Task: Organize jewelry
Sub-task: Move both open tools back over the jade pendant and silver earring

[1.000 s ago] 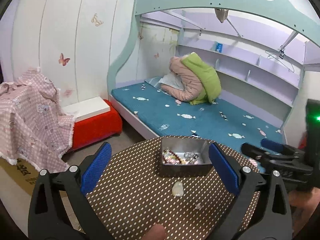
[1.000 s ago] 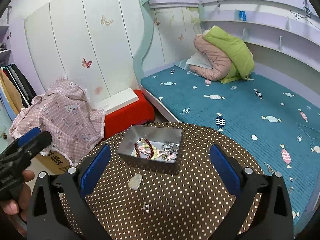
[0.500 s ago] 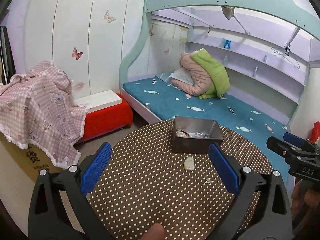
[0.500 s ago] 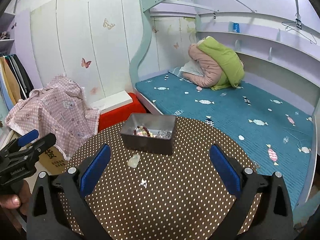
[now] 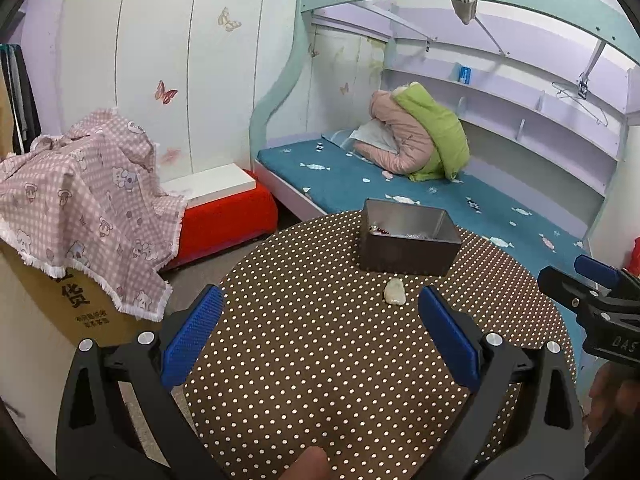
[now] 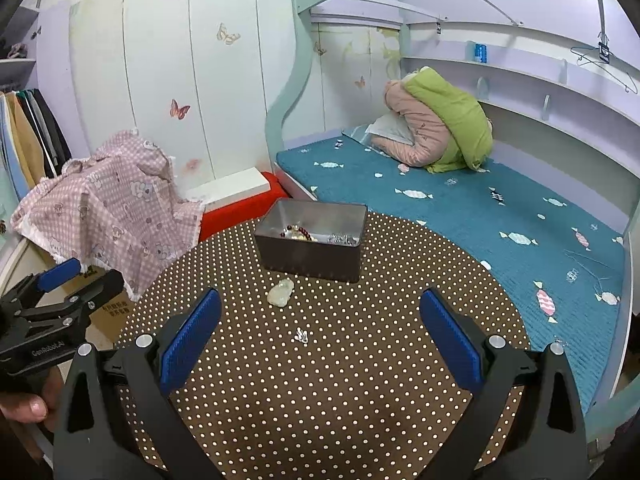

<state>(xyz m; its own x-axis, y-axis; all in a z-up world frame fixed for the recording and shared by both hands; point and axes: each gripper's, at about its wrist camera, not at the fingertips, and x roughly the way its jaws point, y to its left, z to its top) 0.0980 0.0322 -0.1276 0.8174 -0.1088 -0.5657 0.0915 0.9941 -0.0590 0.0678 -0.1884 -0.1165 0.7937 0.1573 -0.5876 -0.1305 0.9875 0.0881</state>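
Note:
A grey metal tin (image 6: 310, 245) stands at the far side of the round brown dotted table (image 6: 360, 400); it holds a red bead bracelet (image 6: 296, 233) and silvery pieces. The tin also shows in the left wrist view (image 5: 406, 242). A pale stone pendant (image 6: 281, 293) lies on the table in front of the tin, also in the left wrist view (image 5: 394, 292). A small silver piece (image 6: 301, 336) lies nearer. My left gripper (image 5: 320, 336) and right gripper (image 6: 318, 334) are both open and empty, held back above the near side of the table.
A bed with a teal cover (image 6: 460, 208) lies behind and right of the table. A red stool with a white box (image 5: 224, 208) and a carton under pink checked cloth (image 5: 80, 208) stand to the left.
Both grippers have drawn back and away from the tin, which now looks smaller and farther. Both stay open and empty.

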